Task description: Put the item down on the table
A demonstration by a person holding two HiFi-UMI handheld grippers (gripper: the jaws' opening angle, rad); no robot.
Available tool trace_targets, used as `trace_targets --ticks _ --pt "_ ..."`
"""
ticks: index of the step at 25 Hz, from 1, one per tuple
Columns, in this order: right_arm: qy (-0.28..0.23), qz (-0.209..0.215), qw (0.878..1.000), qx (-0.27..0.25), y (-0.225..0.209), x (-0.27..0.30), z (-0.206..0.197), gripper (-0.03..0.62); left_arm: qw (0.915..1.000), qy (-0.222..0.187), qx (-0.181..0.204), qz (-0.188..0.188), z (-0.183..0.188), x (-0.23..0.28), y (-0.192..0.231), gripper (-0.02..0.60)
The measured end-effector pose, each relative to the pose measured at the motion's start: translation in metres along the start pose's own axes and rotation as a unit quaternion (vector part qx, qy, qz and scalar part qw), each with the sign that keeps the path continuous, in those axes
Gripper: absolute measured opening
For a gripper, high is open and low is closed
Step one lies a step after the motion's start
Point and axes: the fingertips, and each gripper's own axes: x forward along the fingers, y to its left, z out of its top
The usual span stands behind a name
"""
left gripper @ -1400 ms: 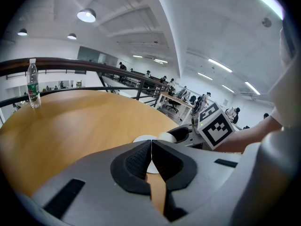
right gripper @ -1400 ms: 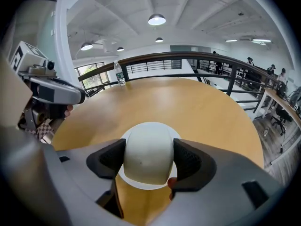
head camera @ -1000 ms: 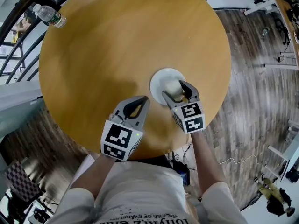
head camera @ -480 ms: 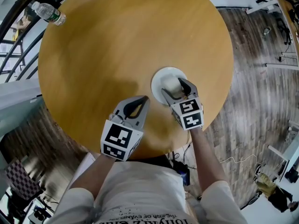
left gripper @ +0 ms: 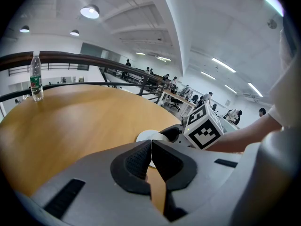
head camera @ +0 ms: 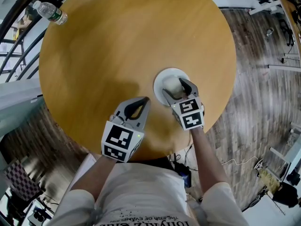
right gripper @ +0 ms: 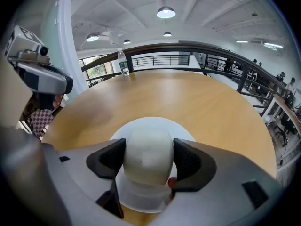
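A pale cream rounded item (right gripper: 146,158), like a bun, sits between the jaws of my right gripper (right gripper: 148,160), which is shut on it. It hangs right over a white round plate (right gripper: 146,126) on the wooden table (head camera: 117,46); I cannot tell whether it touches the plate. From the head view the right gripper (head camera: 175,89) is at the plate's near edge (head camera: 162,76). My left gripper (head camera: 141,102) is shut with nothing in it, low over the table's front left (left gripper: 70,121), apart from the plate (left gripper: 146,136).
A clear water bottle with a green label (head camera: 49,13) stands at the table's far left edge, also seen as a bottle (left gripper: 35,79) and a bottle (right gripper: 123,62). A dark railing (right gripper: 188,48) runs behind the table. Wood floor (head camera: 263,93) lies to the right.
My right gripper has shifted slightly forward with the item, further over the plate. The left gripper has not moved.
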Motion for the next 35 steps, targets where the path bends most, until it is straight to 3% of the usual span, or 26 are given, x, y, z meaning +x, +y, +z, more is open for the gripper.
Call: trace_targets --ticks 35 --pt "0.008 0.007 1.000 -0.011 0.0007 0.0072 -0.0008 0.316 1.0000 -0.001 -0.006 0.000 0.0006 -0.0008 -0.0017 0.023"
